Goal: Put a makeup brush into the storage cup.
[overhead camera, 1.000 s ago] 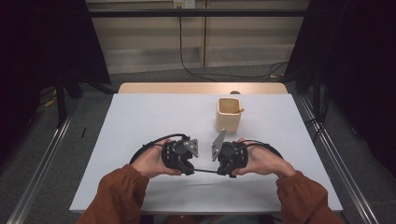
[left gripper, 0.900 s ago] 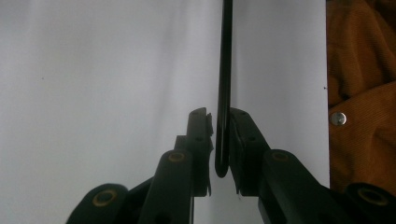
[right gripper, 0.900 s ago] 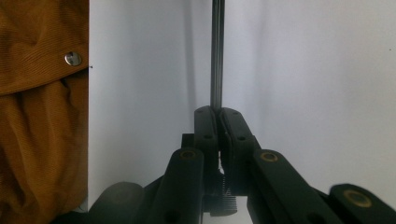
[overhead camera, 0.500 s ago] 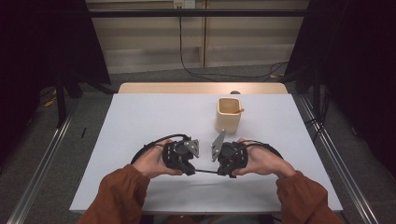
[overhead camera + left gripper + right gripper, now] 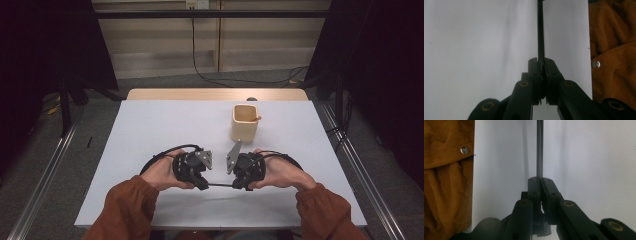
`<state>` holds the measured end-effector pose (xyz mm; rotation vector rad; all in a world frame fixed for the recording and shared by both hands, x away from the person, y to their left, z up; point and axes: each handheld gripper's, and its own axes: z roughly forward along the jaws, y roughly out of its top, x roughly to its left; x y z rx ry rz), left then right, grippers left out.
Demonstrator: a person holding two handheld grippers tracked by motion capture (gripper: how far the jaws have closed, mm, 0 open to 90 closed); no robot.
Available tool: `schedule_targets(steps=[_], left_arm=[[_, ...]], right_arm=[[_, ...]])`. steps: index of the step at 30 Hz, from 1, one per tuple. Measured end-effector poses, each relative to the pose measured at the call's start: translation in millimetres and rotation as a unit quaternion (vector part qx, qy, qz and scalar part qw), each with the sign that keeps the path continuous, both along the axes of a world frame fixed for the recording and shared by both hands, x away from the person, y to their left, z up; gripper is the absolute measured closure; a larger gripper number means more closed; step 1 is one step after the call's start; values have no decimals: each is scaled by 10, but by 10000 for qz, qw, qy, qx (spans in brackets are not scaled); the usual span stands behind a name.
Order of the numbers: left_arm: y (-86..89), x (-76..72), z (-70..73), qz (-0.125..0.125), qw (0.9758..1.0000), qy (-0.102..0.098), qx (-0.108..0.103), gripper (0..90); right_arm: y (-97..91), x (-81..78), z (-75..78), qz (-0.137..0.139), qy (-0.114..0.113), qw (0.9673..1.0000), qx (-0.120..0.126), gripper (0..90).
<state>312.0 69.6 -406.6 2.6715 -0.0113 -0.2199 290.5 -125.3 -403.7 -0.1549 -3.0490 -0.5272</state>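
Observation:
A thin black rod [image 5: 220, 185] runs level between my two grippers, low over the white table [image 5: 165, 130] near its front edge. My left gripper [image 5: 204, 184] is shut on the rod's left end and my right gripper [image 5: 235, 186] on its right end; they face each other a short way apart. In the left gripper view the jaws [image 5: 541, 62] pinch the rod [image 5: 540, 30], which runs straight away from them. The right gripper view has the same: jaws [image 5: 540, 181] tight on the rod [image 5: 539, 150]. A square wooden cup [image 5: 245, 122] stands behind the right gripper with something small at its rim.
Orange sleeves [image 5: 125, 210] come in from the bottom edge. A wooden strip [image 5: 215, 94] borders the table's far side. Metal rails [image 5: 45, 170] run along the floor on both sides, and a cable [image 5: 210, 75] lies on the floor beyond the table.

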Motion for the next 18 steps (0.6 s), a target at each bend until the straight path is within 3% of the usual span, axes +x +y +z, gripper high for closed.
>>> schedule_targets(steps=[3, 4, 13, 18], left_arm=[[8, -7, 6, -47, 9999, -107, -18, 859], [11, -7, 8, -66, 9999, -115, -30, 859], [21, -8, 14, -93, 9998, -134, -75, 859], [37, 0, 10, -31, 9999, -141, -91, 860]], right_arm=[[-3, 13, -2, 36, -63, 10000, 40, 858], [-7, 2, 6, -14, 12, 10000, 34, 858], [-20, 8, 1, 44, -8, 9999, 118, 834], [-26, 4, -4, 3, 14, 9999, 166, 742]])
